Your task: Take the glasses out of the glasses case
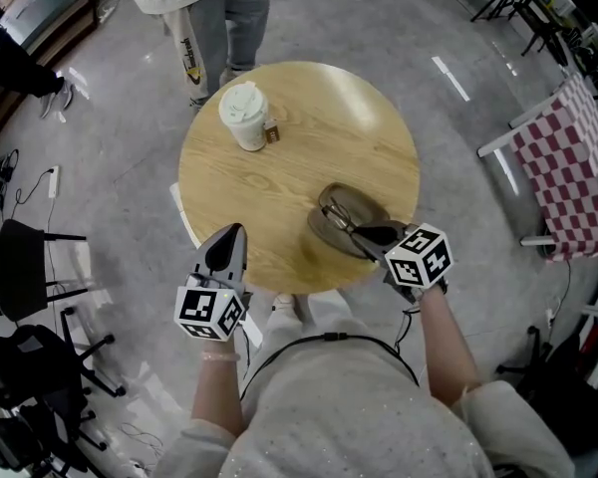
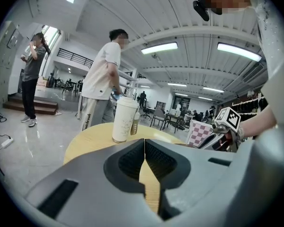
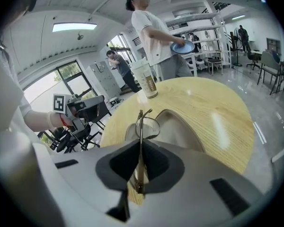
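Nearest, left gripper at the table's 7 o'clock edge, jaws pressed together, nothing between. Right gripper at 5 o'clock, clamped on the glasses by a temple arm, lenses over the open glasses case. Farther off, paper cup at 11 o'clock.

A round wooden table carries a lidded paper cup near its far-left edge, with a small brown item just beside it. A person stands beyond that edge. A red-checked cloth lies off the right edge, and a black chair stands off the left.
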Demonstrator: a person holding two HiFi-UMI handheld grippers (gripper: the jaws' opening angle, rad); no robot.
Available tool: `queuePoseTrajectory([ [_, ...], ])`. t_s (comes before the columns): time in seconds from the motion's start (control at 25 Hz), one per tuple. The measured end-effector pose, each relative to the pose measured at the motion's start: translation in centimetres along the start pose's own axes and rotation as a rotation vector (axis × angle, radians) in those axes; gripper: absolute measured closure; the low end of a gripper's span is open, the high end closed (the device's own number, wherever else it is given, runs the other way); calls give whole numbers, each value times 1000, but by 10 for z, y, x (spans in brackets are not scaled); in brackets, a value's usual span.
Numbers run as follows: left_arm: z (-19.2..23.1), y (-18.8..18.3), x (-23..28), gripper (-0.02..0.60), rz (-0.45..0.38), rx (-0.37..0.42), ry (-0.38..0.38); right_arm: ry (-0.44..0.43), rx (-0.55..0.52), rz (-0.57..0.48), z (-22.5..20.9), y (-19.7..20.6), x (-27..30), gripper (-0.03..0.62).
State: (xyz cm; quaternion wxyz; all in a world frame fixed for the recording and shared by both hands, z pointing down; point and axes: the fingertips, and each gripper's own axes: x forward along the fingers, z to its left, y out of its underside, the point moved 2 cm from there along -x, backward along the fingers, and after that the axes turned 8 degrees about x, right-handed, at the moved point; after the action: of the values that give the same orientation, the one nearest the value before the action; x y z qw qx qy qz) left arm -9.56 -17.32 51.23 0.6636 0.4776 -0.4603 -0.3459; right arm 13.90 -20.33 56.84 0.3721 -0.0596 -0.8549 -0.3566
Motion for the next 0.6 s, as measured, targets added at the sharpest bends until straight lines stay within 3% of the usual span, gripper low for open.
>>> queuePoseTrajectory([
  [0.6, 1, -20, -1, 575, -35, 37, 20, 15, 56, -173, 6, -24, -20, 572],
])
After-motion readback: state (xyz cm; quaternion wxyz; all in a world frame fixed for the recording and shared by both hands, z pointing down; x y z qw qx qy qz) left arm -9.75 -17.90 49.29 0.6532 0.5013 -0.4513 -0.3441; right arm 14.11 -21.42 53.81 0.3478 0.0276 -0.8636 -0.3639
